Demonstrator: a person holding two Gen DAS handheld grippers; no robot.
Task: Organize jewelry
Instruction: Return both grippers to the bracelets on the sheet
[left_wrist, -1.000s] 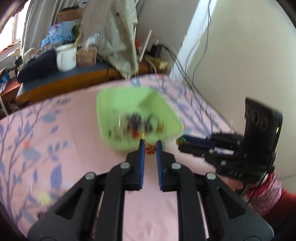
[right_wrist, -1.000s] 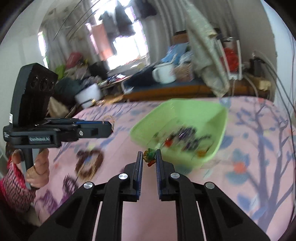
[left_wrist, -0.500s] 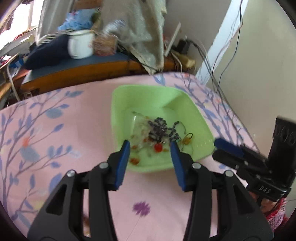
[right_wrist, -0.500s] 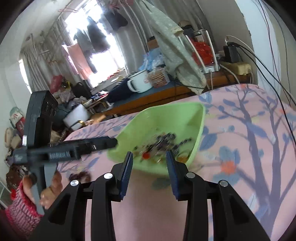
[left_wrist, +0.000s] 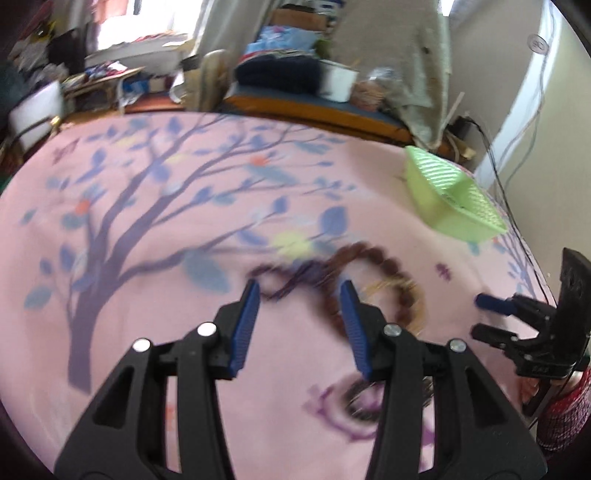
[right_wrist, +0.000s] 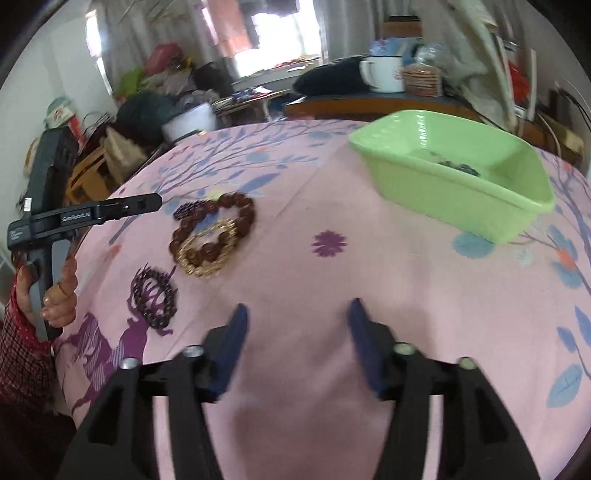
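Right wrist view, green tray (right_wrist: 436, 192) long axis slanting right, both grippers' fingers (right_wrist: 236, 332) parted, empty.

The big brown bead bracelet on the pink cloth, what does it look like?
The brown bead bracelet is a ring of round, glossy, dark reddish-brown beads, wood by the look. It lies flat on the pink cloth, overlapping a gold chain bracelet, with a smaller dark purple bead bracelet touching its upper left. No gripper touches it.

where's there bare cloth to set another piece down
Bare pink cloth lies between the green tray and the brown bead bracelet, reaching the right claw. Crowded: bracelets near the left claw.
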